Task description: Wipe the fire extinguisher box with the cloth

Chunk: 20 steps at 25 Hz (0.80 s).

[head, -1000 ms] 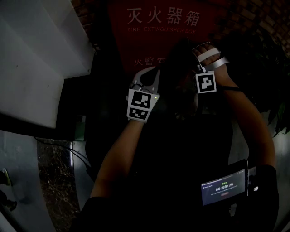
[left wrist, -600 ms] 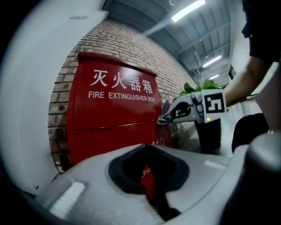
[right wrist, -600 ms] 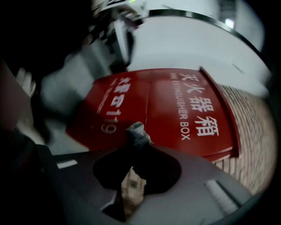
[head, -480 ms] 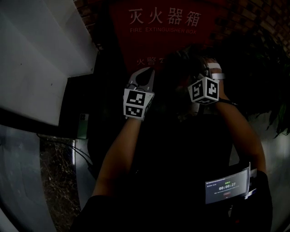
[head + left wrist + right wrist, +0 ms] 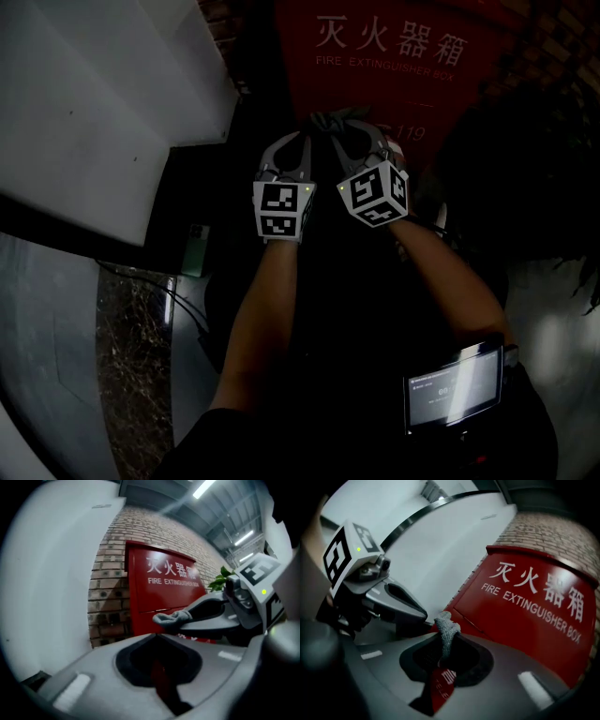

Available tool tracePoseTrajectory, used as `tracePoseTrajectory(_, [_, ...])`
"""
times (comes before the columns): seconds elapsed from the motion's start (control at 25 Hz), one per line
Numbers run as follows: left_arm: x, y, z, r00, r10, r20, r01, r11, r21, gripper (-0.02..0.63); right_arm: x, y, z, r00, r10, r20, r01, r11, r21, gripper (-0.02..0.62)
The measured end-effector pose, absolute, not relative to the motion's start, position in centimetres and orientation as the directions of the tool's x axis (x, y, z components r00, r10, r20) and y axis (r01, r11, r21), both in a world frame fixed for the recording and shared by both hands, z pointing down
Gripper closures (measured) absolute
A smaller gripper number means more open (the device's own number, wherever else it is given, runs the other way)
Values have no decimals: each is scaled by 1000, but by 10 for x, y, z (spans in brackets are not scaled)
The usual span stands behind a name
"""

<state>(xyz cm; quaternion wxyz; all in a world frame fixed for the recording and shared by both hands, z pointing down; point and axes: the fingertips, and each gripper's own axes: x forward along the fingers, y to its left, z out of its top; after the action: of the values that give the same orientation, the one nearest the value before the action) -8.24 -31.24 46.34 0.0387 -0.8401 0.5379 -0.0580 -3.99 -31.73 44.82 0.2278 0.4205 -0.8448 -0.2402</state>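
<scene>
The right gripper (image 5: 448, 631) is pinched on the grey cloth (image 5: 444, 641), which looks soft, light and floppy and is held by one bunched fold. The left gripper (image 5: 157, 635) beside it has its jaws together, empty. The fire extinguisher box (image 5: 375, 84) fills the upper centre and looks flat, rigid and probably slick. A white panel (image 5: 112, 112) crowds its left edge, a plant (image 5: 219, 581) its right.

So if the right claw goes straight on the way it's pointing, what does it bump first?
Probably the red fire extinguisher box. The right claw points toward it, and the grey cloth pinched in it sticks out ahead, so the cloth would touch first. How far off is unclear.
</scene>
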Motion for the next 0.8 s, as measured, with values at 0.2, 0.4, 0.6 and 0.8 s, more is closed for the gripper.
tracePoseTrajectory(0.2, [-130, -328, 453, 303, -953, 22, -952, -304, -28, 603, -85, -336, 451, -588, -797, 139, -728, 597, 339, 537])
tracePoseTrajectory(0.4, [-127, -339, 456, 313, -950, 24, -950, -313, 1, 603, -90, -357, 458, -576, -813, 84, -810, 581, 79, 537])
tracePoseTrajectory(0.6, [-102, -346, 454, 360, -933, 17, -932, -360, -51, 603, -78, -362, 453, -547, -836, 36, -837, 548, 2, 537])
tracePoseTrajectory(0.8, [-84, -347, 448, 396, -918, -4, -916, -394, -73, 603, -56, -364, 445, -514, -858, 0, -858, 514, 3, 537])
